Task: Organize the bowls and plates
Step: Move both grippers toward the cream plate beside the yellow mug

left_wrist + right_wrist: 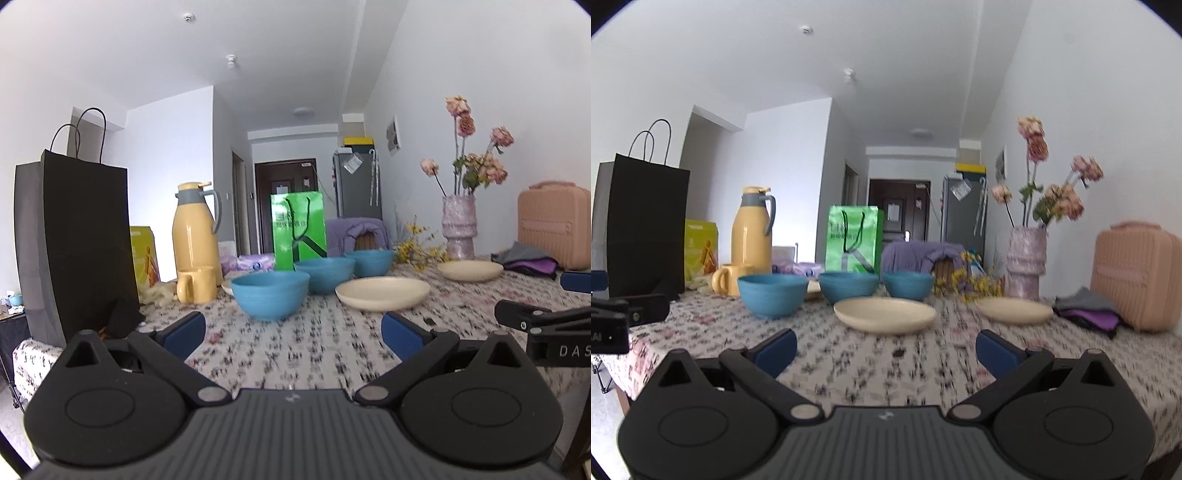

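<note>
Both tools are hovering low over the near edge of the surface (886, 354), which is wearing a floral cloth: the left tool (293, 330) and the right tool (886, 349) each have their blue pads spread wide apart and are gripping nothing. Ahead of them three blue bowls are sitting in a loose row, the nearest bowl (271, 295) to the left, the middle bowl (325, 273) behind it and the far bowl (369, 262) beyond that, each standing apart from its neighbour. Two cream plates are lying to the right, the near plate (884, 314) just in front of the bowls and the far plate (1014, 310) resting near the vase (1027, 267). The bowls and plates are looking rigid and glossy, probably ceramic or hard plastic, so they are likely stiff, somewhat slippery and liable to chip if knocked together. A bowl is best pinched across its rim wall, one pad inside and one outside. The plates are shallow and lying flat, so the raised lip at the nearest edge is offering the only purchase, and the cloth beneath may be dragging along as a pad is sliding under.
</note>
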Demonstrator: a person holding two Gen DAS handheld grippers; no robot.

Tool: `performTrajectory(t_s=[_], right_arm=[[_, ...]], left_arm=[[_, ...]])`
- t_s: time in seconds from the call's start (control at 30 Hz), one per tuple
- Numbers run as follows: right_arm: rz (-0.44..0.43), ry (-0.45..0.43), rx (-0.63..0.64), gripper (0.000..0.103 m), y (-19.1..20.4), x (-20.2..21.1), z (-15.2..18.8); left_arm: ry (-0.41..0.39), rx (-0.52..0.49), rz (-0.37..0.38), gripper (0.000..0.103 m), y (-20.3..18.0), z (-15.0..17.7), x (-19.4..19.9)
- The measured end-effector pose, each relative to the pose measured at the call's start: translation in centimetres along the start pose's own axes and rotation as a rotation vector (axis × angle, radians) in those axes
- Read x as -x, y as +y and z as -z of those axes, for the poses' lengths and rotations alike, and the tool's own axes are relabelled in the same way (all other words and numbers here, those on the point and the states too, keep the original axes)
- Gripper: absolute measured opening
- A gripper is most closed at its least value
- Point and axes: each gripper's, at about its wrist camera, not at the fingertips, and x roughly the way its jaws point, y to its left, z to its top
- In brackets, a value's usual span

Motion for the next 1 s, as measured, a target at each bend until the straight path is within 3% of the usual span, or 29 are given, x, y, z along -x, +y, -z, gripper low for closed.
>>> performTrajectory(t_s=[0.23,0.8,0.9,1.0], right_arm=[[-0.017,0.011,0.005,0.103,0.1,-3.0,-1.3],[0.013,0.061,-0.021,0.103,-1.8,-11.0,-3.2],[-0.03,0.078,-0.02,0.103,-1.9,-13.2,-4.4],[-0.138,0.104,-0.097,0.103,-2.3,-16.2,-6.4]], left_arm=[[-0.003,0.001,-0.032,0.103,0.8,-1.4,-2.6],[0.064,0.004,-0.029,0.103,0.7,-2.8,-11.7],[0.069,0.013,-0.047,0.103,1.4,-3.5,-13.9],[0.067,-0.013,-0.068,0.103,2.6,-4.8,-16.4]])
